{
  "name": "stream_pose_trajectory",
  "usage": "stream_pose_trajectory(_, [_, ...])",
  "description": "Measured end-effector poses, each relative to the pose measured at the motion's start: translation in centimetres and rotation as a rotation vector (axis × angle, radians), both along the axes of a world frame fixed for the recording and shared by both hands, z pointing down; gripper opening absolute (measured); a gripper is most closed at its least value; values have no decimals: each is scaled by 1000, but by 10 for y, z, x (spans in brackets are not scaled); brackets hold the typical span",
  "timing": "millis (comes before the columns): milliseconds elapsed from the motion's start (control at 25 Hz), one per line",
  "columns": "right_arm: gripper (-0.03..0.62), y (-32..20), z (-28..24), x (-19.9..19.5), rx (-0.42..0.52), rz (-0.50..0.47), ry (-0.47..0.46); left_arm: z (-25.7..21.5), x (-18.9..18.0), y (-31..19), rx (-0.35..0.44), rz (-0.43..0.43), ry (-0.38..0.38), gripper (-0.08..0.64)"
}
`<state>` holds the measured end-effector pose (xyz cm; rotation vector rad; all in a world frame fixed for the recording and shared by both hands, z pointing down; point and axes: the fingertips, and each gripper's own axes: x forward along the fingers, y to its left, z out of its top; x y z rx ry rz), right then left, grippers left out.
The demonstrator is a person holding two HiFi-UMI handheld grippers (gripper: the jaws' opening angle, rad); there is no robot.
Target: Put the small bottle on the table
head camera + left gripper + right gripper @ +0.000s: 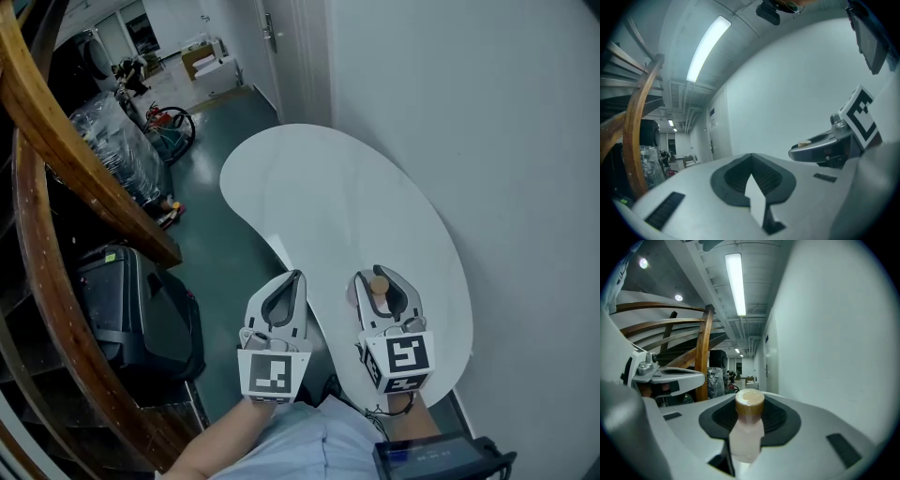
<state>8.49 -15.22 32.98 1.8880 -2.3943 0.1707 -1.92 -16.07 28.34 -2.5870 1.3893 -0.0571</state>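
The small bottle point(379, 285) has a pale cloudy body and a tan cap. It stands upright between the jaws of my right gripper point(377, 273), which is shut on it over the near end of the white table point(319, 187). In the right gripper view the bottle point(747, 427) fills the middle, its body pinched between the dark pads point(780, 420). My left gripper point(296, 277) hovers just off the table's left edge, level with the right one. Its jaws are shut with nothing between them point(751, 157).
The kidney-shaped table runs along a white wall point(487, 141) on the right. A curved wooden stair rail point(56, 178) stands to the left, with a black bag point(141, 314) under it. Plastic-wrapped goods point(112, 141) lie farther back on the dark green floor point(225, 253).
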Motion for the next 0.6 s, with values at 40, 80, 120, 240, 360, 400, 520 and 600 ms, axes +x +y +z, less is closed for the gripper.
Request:
stream_pose_trajectory(40, [114,-4,0,1,-1,0,0,1,1,-4,-4,-1,0,0])
stream_pose_trajectory(80, [114,-8,1,3,-4,2,0,3,2,-7,-8,0,-1,0])
stream_pose_trajectory(120, [114,-11,2,4,-8,5,1,5,3,-11,-13,1,-5,0])
stream_pose_trajectory(240, [114,-22,7,9,-23,20,8,12,7,-24,-34,13,-4,0])
stream_pose_trajectory(360, [114,-34,15,15,-44,47,17,19,12,-38,-34,44,-13,0])
stream_pose_trajectory(400, [114,-36,18,18,-53,57,22,19,15,-41,-7,69,-63,0])
stream_pose_trajectory(520, [114,-43,29,23,-83,79,31,22,25,-51,63,143,-211,0])
stream_pose_trajectory(600, [114,-48,36,26,-104,92,32,29,28,-59,40,162,-213,0])
